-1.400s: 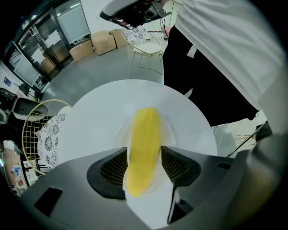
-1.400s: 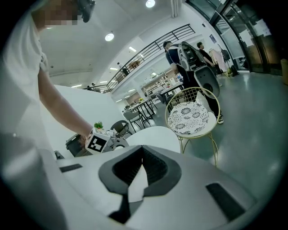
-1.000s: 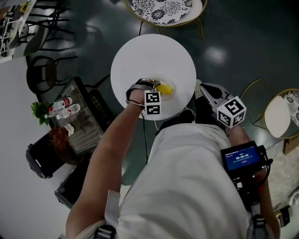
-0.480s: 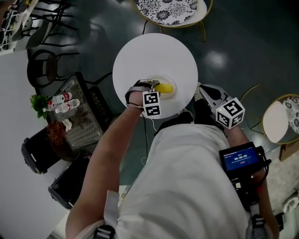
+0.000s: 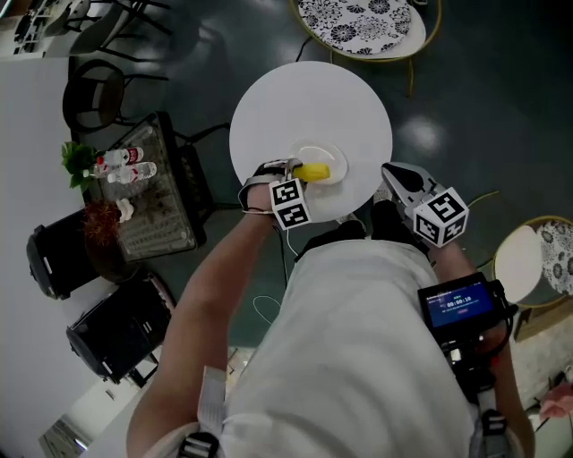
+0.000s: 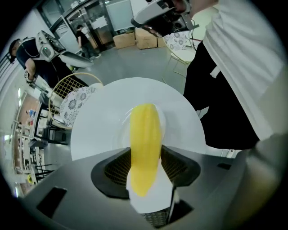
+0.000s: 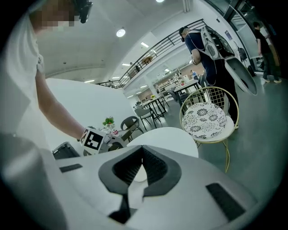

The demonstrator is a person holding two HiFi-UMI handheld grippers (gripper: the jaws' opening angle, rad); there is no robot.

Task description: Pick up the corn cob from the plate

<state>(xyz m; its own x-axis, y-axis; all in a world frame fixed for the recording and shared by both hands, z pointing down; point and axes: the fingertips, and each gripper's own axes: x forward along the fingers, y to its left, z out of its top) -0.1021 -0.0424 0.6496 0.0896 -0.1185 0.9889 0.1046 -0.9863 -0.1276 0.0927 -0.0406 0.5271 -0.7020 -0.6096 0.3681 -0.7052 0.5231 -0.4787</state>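
The yellow corn cob [image 5: 312, 171] is over the white plate [image 5: 334, 155] on the round white table [image 5: 304, 98]. My left gripper [image 5: 291, 169] points straight down at the plate's left side and is shut on the cob. In the left gripper view the corn cob [image 6: 145, 134] runs between the two black pads [image 6: 118, 167], and its far end is over the plate [image 6: 164, 120]. My right gripper [image 5: 390, 173] hangs off the table's right edge, away from the plate. In the right gripper view my right gripper [image 7: 143, 150] is shut with its tips meeting on nothing.
A gold-framed chair with a patterned seat [image 5: 358, 22] stands beyond the table. At the left are a black wire chair [image 5: 89, 98] and a rack with bottles and a plant [image 5: 143, 206]. A small round stool [image 5: 524, 259] is at the right.
My left gripper has rolled and risen slightly, and the cob has turned with it over the plate. The right gripper has shifted a little beside the table edge.
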